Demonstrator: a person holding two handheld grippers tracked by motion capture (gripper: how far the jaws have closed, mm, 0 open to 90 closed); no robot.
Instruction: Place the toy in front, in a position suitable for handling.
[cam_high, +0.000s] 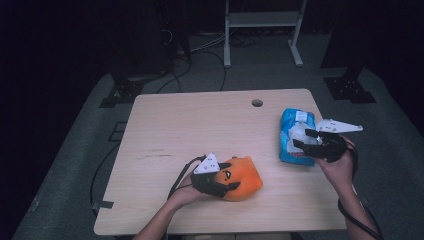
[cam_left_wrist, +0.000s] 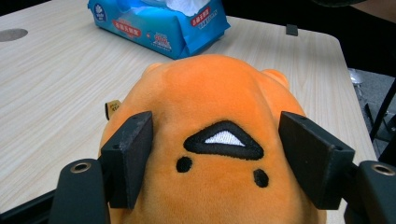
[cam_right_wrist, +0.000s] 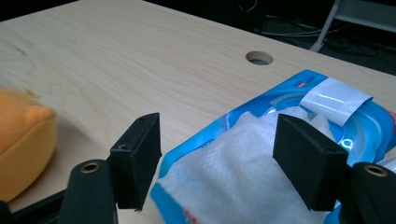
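The left hand-held gripper (cam_left_wrist: 215, 154) brackets the orange plush toy (cam_high: 242, 177) at the surface's (cam_high: 190, 125) six o'clock, pads touching its sides. The right hand-held gripper (cam_right_wrist: 219, 158), spread, hovers over the wipes pack (cam_high: 295, 137) at three o'clock; next, pinching the protruding wipe (cam_right_wrist: 229, 172).

A wooden table (cam_high: 200, 125) with a round hole (cam_high: 257, 103).

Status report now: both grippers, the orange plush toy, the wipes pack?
Left gripper around orange plush toy, pads on its sides. Right gripper open over wipes pack, white wipe sticking out between jaws. Nothing in the way.
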